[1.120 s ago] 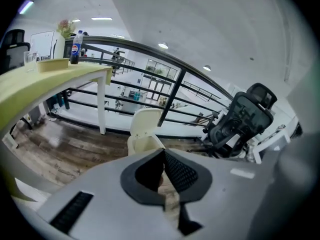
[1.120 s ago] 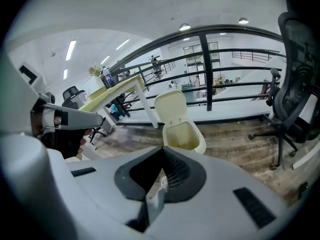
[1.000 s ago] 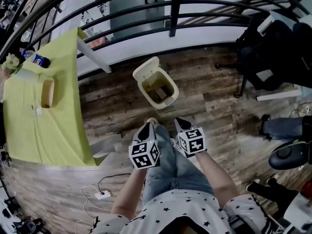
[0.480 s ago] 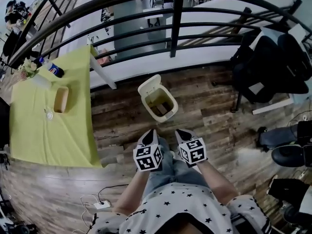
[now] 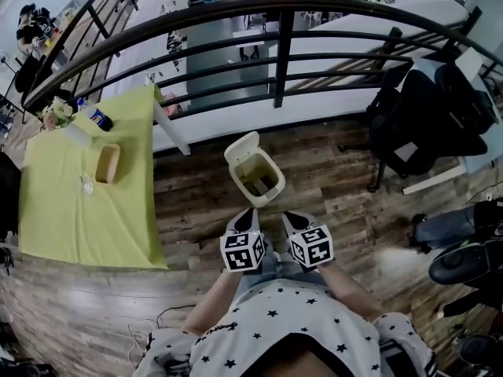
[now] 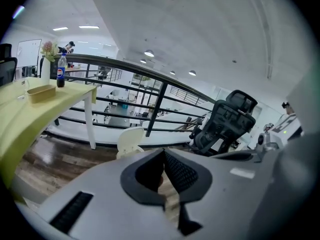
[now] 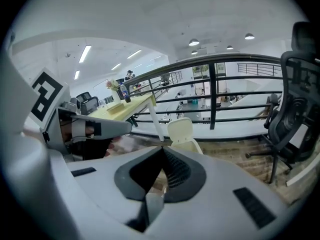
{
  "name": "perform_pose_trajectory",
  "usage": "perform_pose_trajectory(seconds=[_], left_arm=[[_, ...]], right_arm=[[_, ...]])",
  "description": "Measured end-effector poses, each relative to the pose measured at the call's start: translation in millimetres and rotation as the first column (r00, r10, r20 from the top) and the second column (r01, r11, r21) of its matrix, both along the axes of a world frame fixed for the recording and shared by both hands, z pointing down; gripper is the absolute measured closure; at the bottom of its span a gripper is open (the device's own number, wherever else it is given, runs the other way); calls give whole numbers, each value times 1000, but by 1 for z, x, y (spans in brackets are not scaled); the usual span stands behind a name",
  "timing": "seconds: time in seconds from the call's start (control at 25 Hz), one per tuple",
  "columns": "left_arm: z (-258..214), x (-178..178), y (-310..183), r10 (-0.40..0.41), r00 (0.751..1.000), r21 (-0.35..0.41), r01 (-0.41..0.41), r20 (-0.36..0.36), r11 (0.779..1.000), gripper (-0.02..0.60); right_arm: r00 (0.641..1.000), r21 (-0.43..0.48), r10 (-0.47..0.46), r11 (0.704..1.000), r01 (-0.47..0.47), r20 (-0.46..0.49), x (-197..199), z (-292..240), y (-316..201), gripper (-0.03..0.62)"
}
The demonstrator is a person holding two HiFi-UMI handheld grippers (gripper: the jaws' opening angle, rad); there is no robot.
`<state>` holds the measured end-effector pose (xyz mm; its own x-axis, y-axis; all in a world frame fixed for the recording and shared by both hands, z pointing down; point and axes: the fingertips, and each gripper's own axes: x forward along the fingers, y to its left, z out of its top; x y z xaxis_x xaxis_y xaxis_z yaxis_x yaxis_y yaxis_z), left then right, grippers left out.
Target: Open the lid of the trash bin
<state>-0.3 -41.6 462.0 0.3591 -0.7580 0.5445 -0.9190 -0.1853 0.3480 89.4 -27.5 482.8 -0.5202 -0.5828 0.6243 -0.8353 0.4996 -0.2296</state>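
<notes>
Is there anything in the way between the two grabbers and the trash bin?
Nothing visible does. Only bare wooden floor lies between the left gripper, the right gripper and the trash bin. The table stands off to the left. The bin's lid is already up.

Counted in the head view: one cream plastic trash bin [image 5: 255, 171] with one lid, centre of frame. Two grey hand-held grippers, lower centre: the left gripper [image 5: 246, 215] and the right gripper [image 5: 292, 217], each carrying one marker cube. One table under a yellow-green cloth [image 5: 71, 226], at left, bears one blue-labelled bottle [image 5: 100, 119], one shallow wooden tray [image 5: 107, 163] and one vase of flowers [image 5: 56, 115]. Black office chairs [image 5: 413, 120], upper right: at least two; the exact number cannot be told.
</notes>
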Motion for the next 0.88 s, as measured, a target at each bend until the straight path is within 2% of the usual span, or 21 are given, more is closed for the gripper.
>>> perform_pose_trajectory(seconds=[0.56,0.88], left_arm=[[-28,1,-5,10,1000,53,-11,17,999,569],[-31,7,0,28,999,61,-29,23,998,569]], right_arm=[[999,53,-49,997,48,13,-4,-29,0,600],[1000,69,-17,998,15,27,7,-31,-5,600]])
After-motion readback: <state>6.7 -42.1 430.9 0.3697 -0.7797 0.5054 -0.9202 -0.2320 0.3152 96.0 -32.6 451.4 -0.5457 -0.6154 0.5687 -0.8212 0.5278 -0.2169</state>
